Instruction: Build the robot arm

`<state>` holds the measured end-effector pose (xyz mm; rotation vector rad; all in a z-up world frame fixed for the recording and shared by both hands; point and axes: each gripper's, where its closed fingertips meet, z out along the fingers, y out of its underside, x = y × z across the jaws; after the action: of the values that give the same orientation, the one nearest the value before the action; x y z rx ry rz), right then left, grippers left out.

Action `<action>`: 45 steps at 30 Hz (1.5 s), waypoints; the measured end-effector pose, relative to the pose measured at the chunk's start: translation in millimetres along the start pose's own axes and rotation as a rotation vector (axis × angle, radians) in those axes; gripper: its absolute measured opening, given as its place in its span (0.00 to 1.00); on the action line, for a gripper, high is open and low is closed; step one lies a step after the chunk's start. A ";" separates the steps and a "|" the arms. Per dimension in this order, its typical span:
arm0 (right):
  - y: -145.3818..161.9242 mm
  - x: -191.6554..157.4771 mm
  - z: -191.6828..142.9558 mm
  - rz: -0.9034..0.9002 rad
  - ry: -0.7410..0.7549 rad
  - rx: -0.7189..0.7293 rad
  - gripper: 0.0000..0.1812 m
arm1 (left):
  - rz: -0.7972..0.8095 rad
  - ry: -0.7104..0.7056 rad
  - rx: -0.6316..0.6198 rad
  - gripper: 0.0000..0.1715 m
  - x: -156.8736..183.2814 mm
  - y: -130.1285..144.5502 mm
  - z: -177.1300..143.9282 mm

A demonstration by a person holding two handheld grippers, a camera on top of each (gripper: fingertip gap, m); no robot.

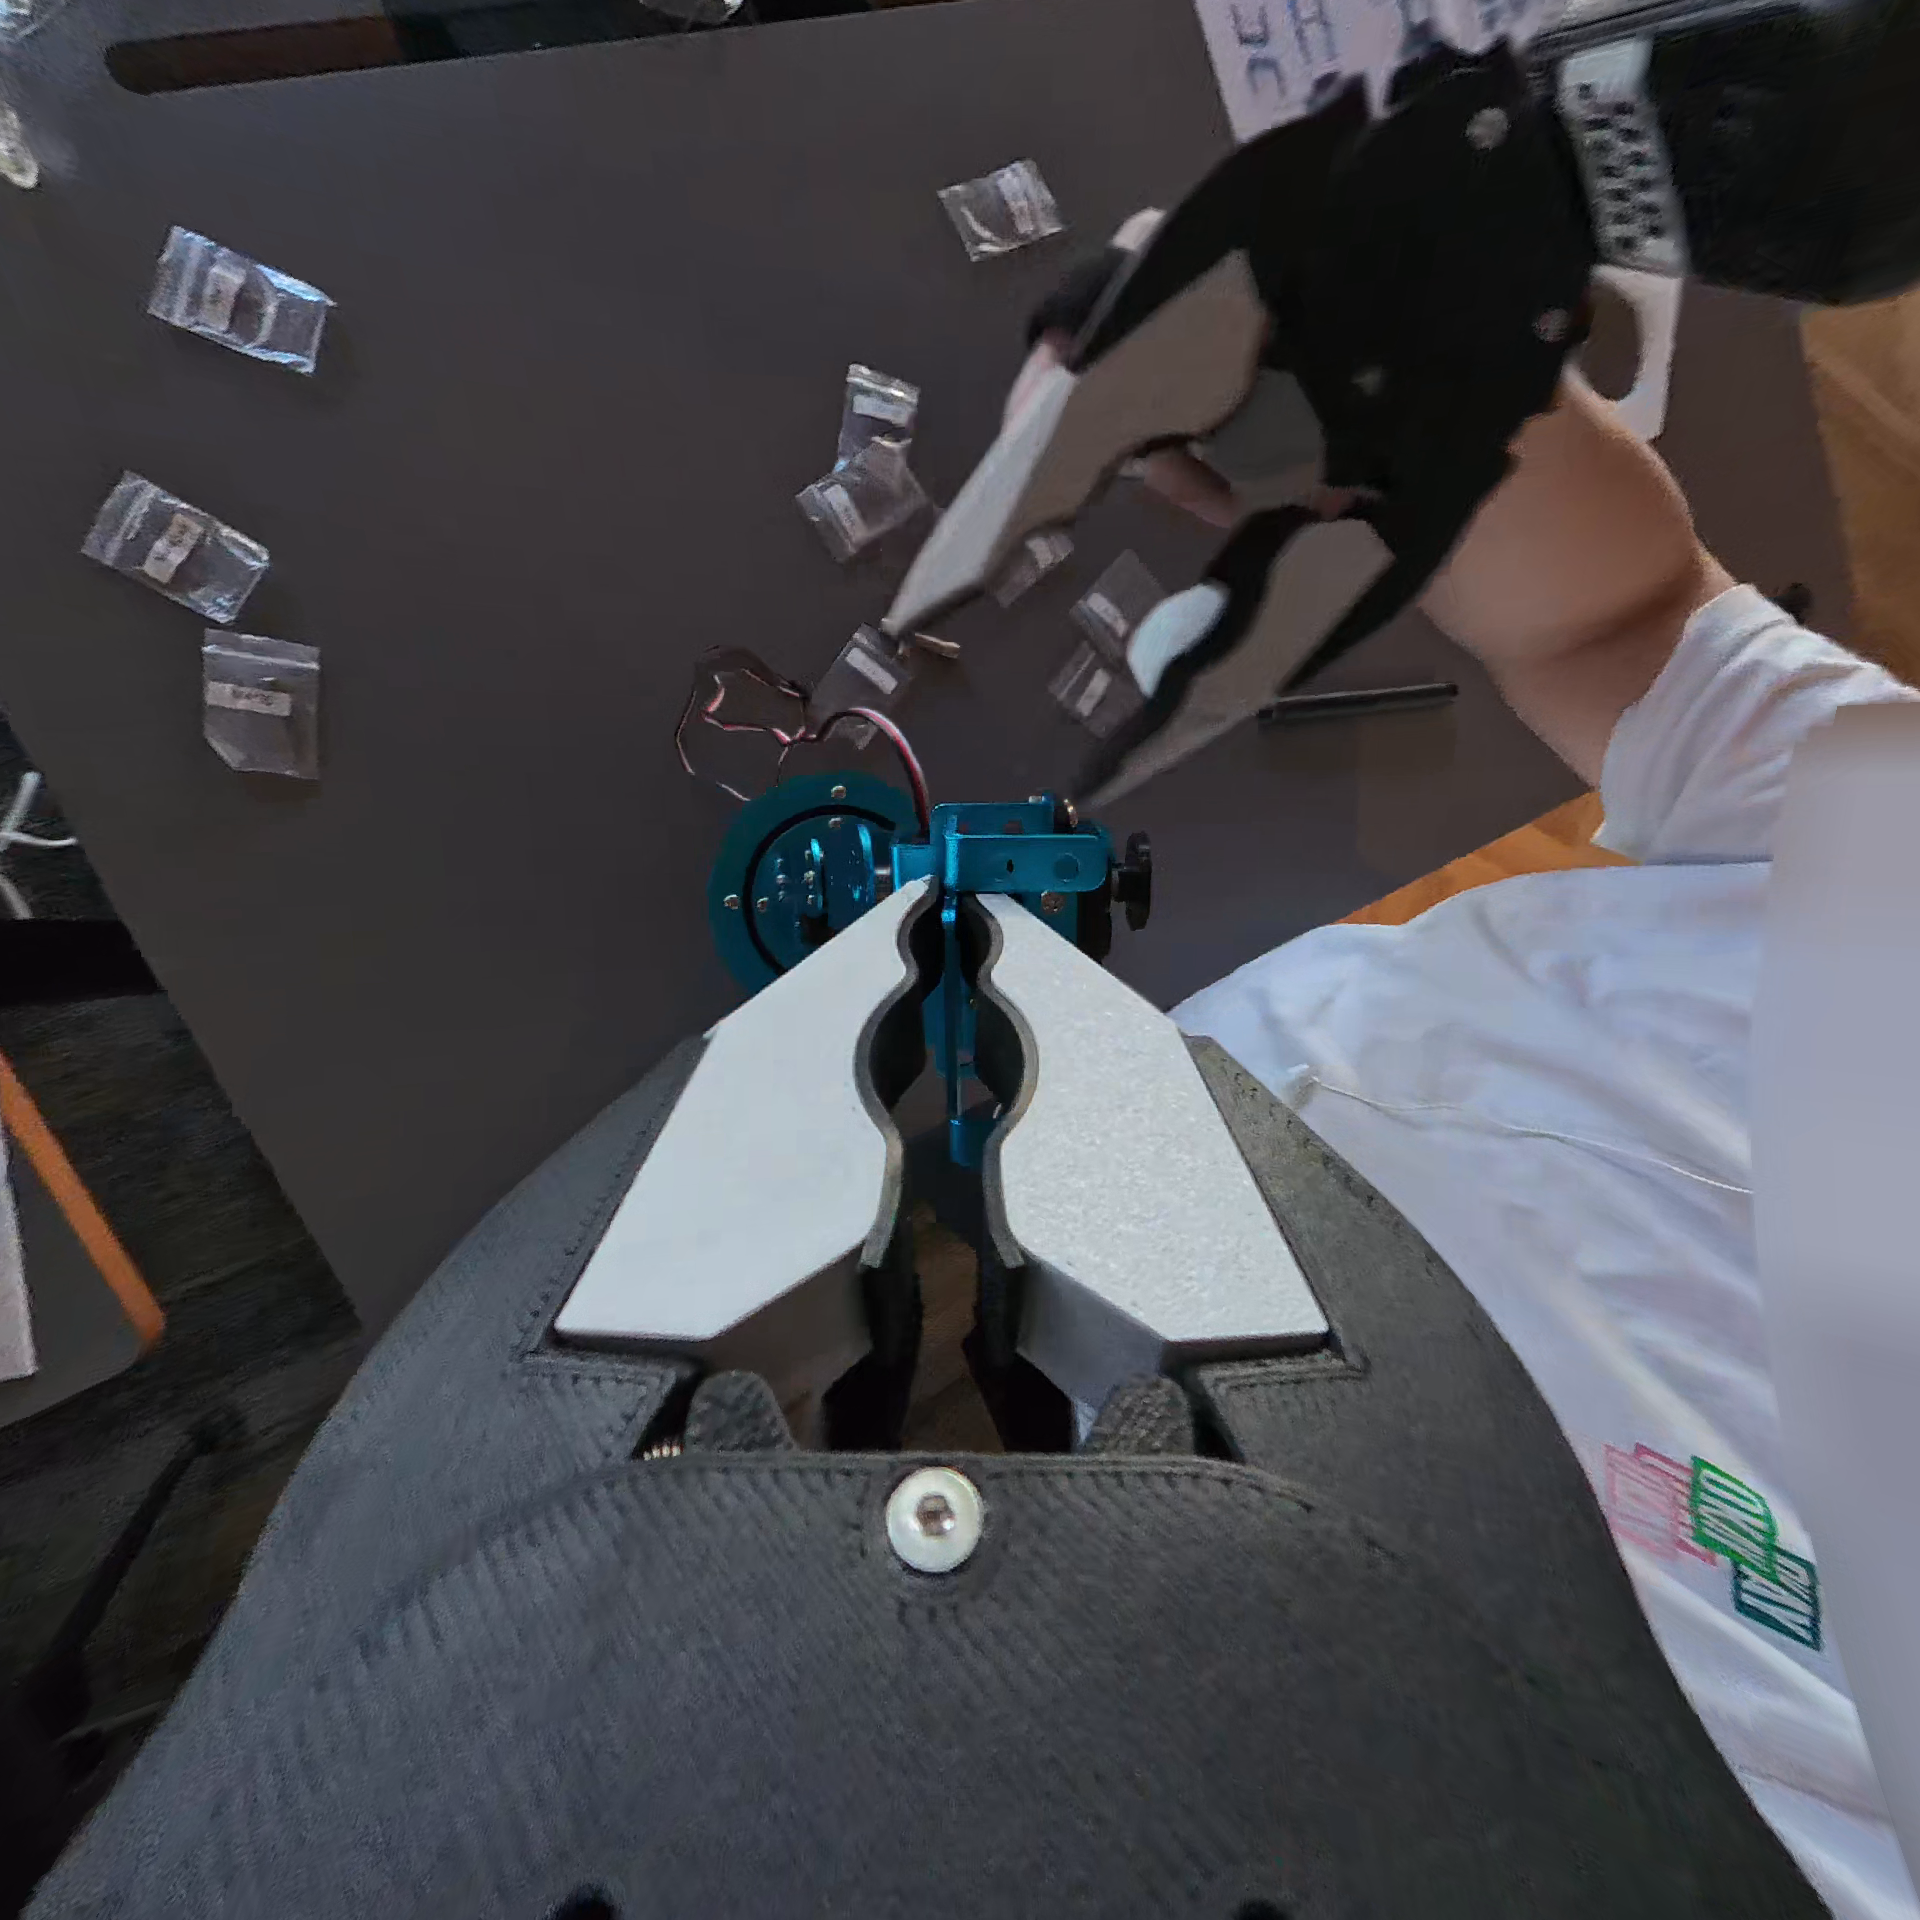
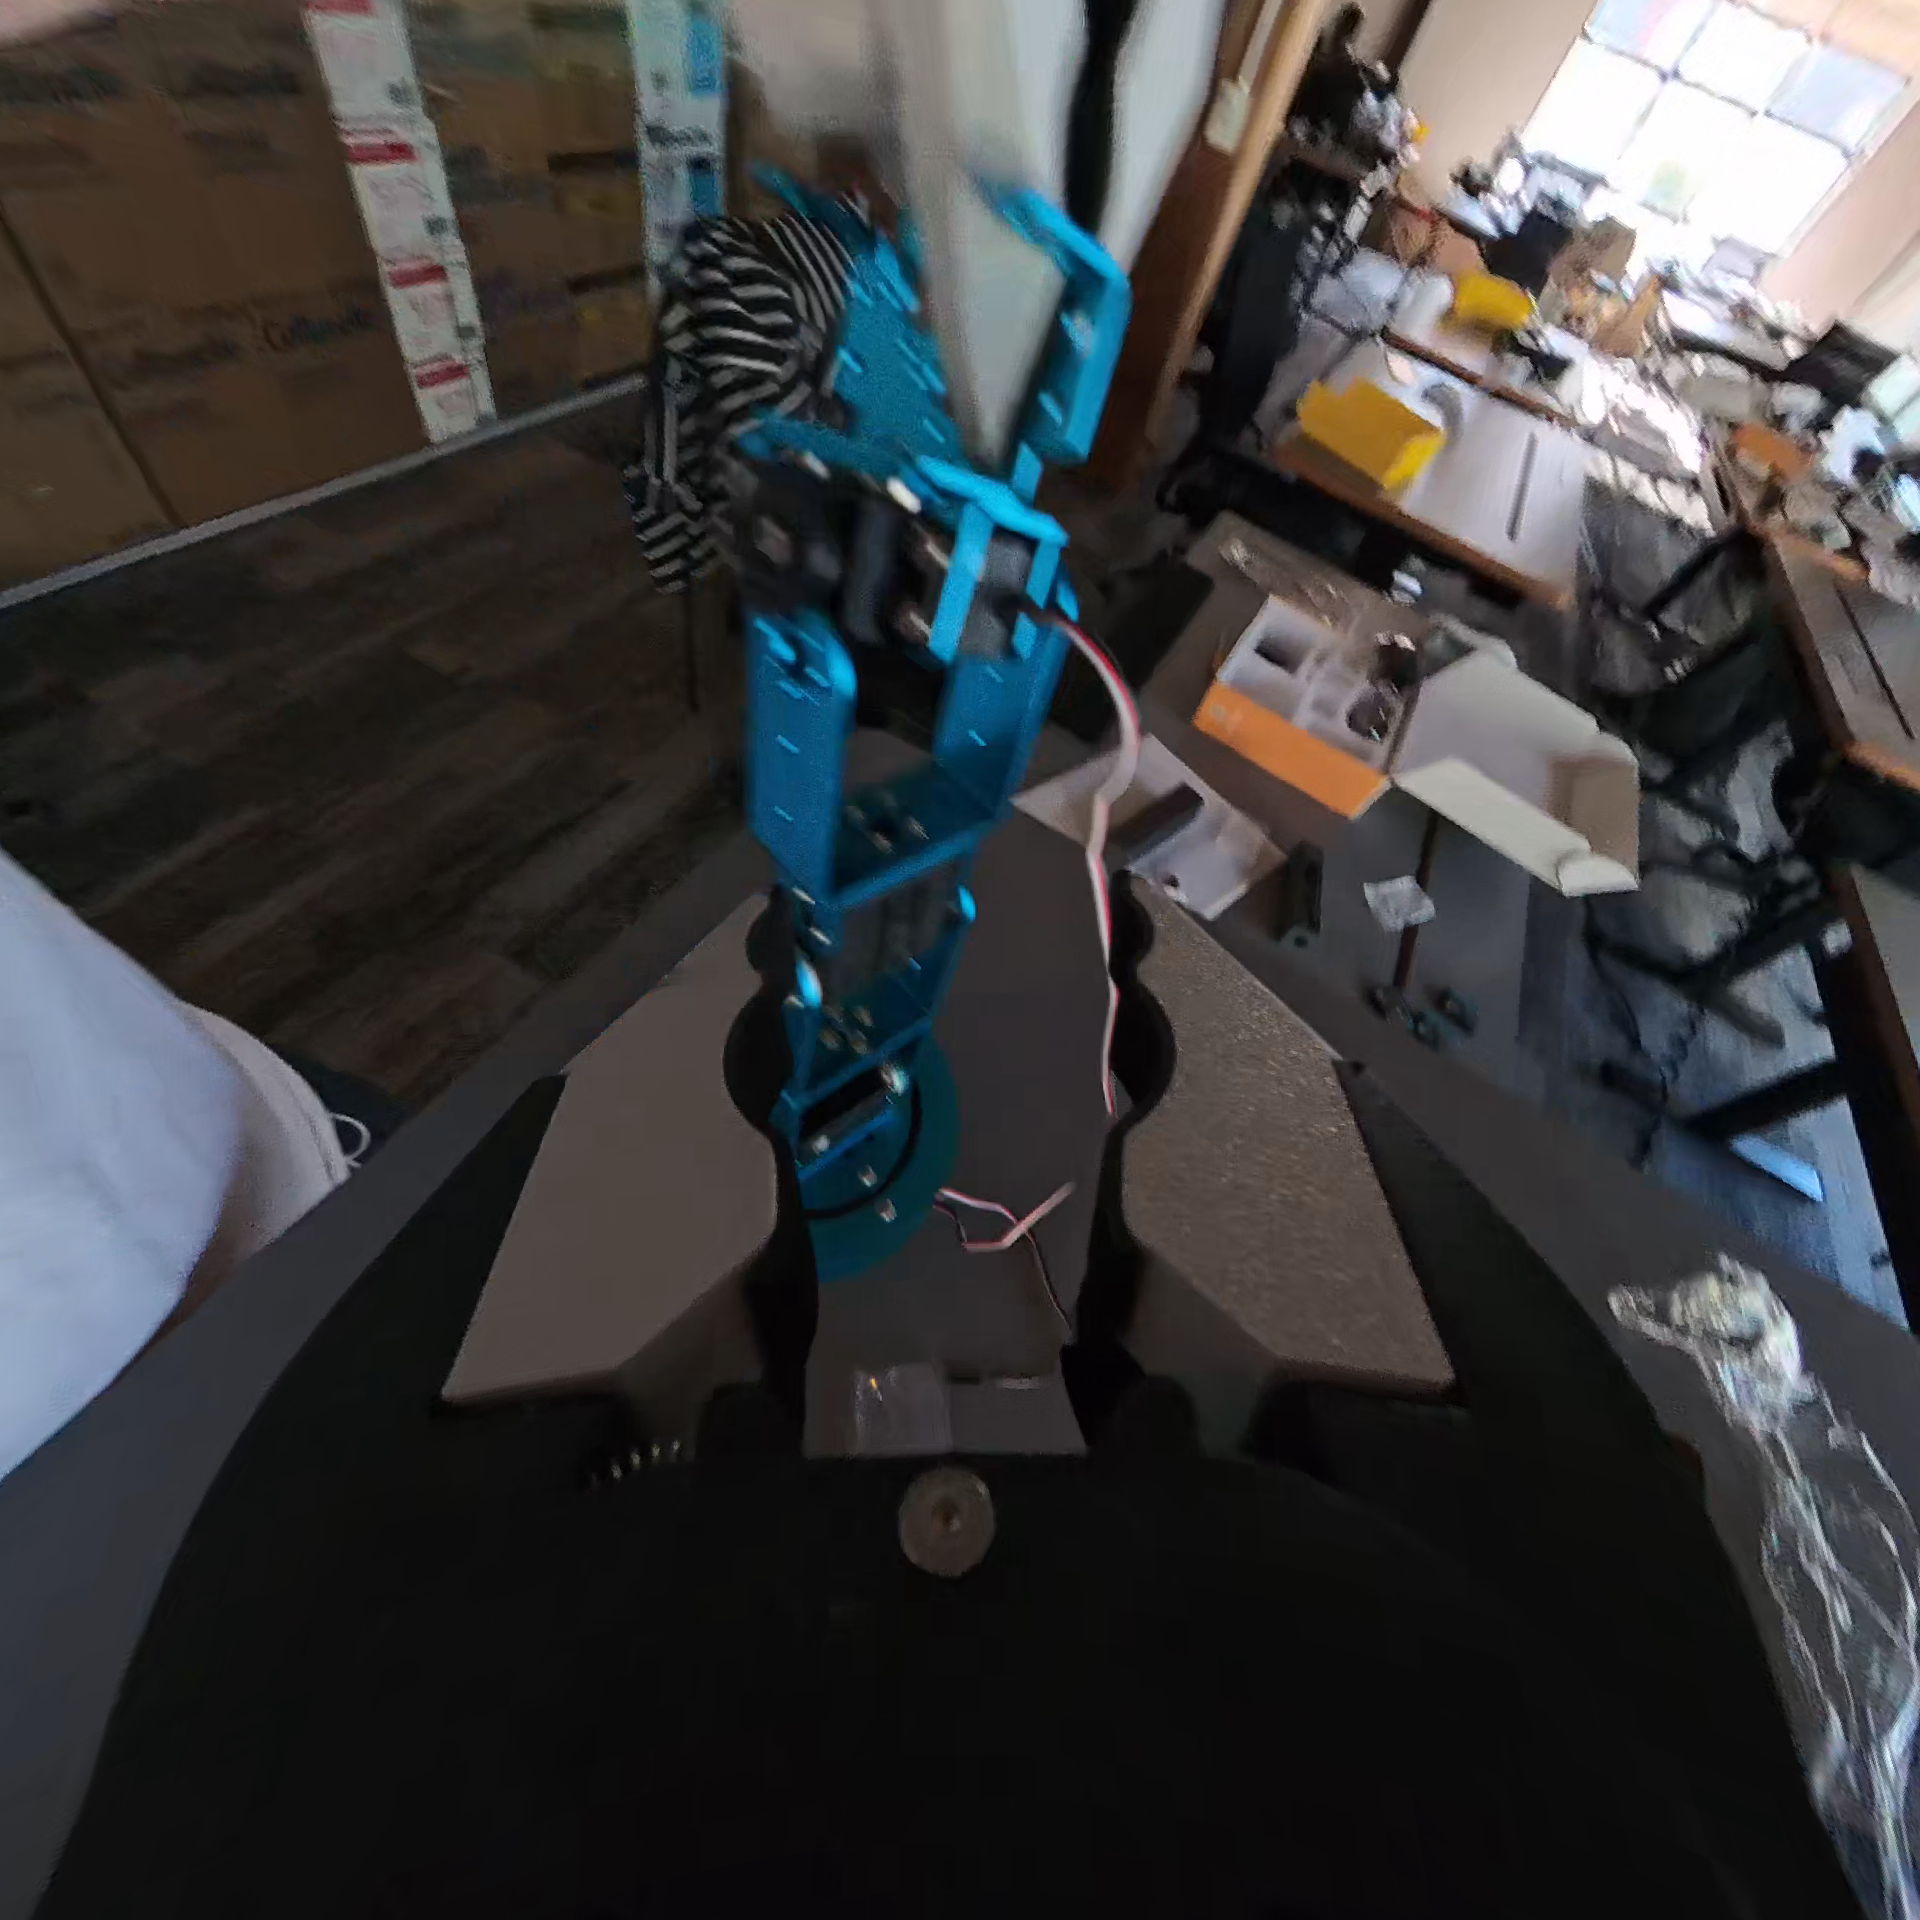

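A small blue metal robot arm (image 2: 894, 665) stands upright on its round blue base (image 1: 769, 883) on a dark grey table (image 1: 520, 935). Red, white and black wires (image 1: 748, 707) trail from it. My left gripper (image 1: 954, 894) is shut on the arm's thin blue top bracket (image 1: 1023, 857), seen from above. My right gripper (image 2: 951, 904) is open and empty. Its fingers (image 2: 1226, 1091) stand on either side of the arm's lower part, apart from it. In the left wrist view the right gripper (image 1: 992, 712) hovers just behind the arm, tips down near the table.
Several small clear bags of parts (image 1: 239, 301) lie scattered on the table, and a black rod (image 1: 1361, 701) lies to the right. A person's white shirt (image 1: 1507, 1143) is close on the right. An open white and orange box (image 2: 1403, 727) and a crumpled clear bag (image 2: 1787, 1455) lie further off. My hands' fingertips stand some 7 cm from each other.
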<state>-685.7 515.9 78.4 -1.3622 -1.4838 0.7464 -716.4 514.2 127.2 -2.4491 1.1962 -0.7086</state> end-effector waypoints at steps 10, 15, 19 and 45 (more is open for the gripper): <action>-37.0 -39.9 4.5 0.207 -0.379 0.161 0.28 | -0.024 -0.025 -0.023 0.00 -0.3 -1.3 0.5; -53.3 -35.8 -9.4 0.649 -0.676 0.136 0.30 | -0.012 -0.020 -0.037 0.00 -0.7 -1.4 0.7; -59.1 -30.1 -8.6 0.880 -0.782 0.062 0.31 | -0.014 -0.014 -0.046 0.00 -3.6 -0.9 -0.4; -52.3 -1.0 19.4 1.323 -0.764 -0.127 0.22 | 0.049 -0.018 -0.110 0.00 -2.7 5.1 -2.7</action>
<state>-723.8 508.0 118.4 -2.2780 -0.9484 2.1988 -722.5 513.2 126.2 -2.4994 1.3155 -0.6209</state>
